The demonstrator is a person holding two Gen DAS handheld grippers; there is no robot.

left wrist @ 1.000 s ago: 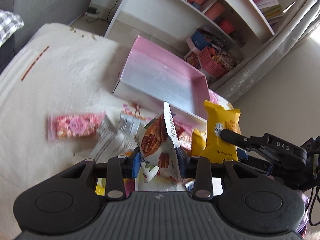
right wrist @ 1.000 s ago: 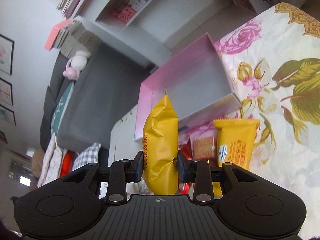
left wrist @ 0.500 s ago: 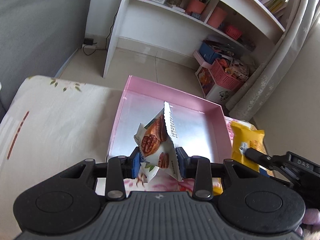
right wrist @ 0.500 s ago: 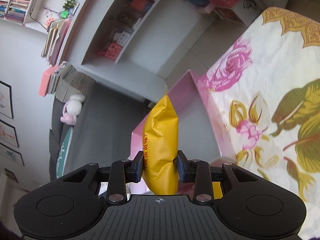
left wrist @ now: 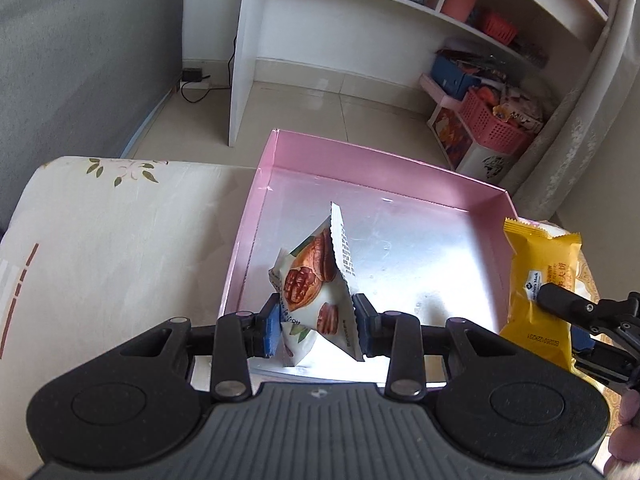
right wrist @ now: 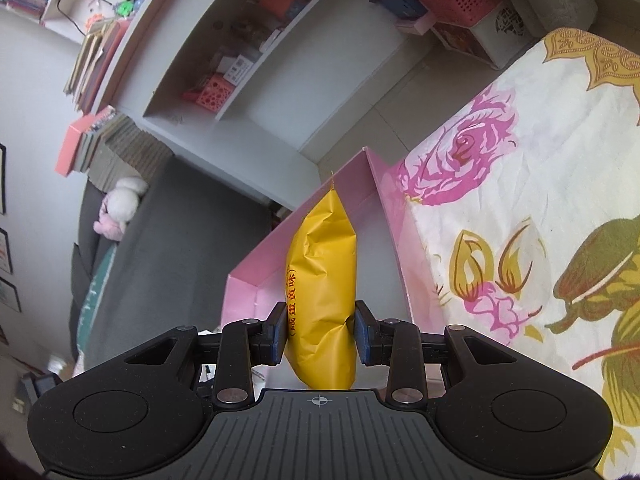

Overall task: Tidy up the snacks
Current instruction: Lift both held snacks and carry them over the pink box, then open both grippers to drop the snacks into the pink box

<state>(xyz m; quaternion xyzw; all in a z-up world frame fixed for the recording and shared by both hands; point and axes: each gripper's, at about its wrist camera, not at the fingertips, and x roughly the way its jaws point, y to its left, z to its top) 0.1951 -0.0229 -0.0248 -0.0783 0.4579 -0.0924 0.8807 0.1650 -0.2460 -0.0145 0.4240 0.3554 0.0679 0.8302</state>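
My left gripper (left wrist: 316, 326) is shut on a white pecan snack packet (left wrist: 316, 280) and holds it over the near left part of an open pink box (left wrist: 276, 168) with a silver floor. My right gripper (right wrist: 321, 334) is shut on a yellow snack packet (right wrist: 324, 276) and holds it above the pink box's wall (right wrist: 392, 216). In the left wrist view the right gripper (left wrist: 580, 312) and its yellow packet (left wrist: 540, 280) hang at the box's right edge. The box holds nothing else that I can see.
The box sits on a floral cloth (right wrist: 520, 200) over the table, pale on the left (left wrist: 120, 240). Beyond the table are a white shelf unit (left wrist: 360, 20), a pink basket (left wrist: 496, 124) on the tiled floor, a curtain (left wrist: 580, 120) and a grey sofa (left wrist: 80, 60).
Both grippers have risen and moved forward from the snack pile to over the pink box, each carrying its packet. The loose snacks on the cloth have dropped out of view.
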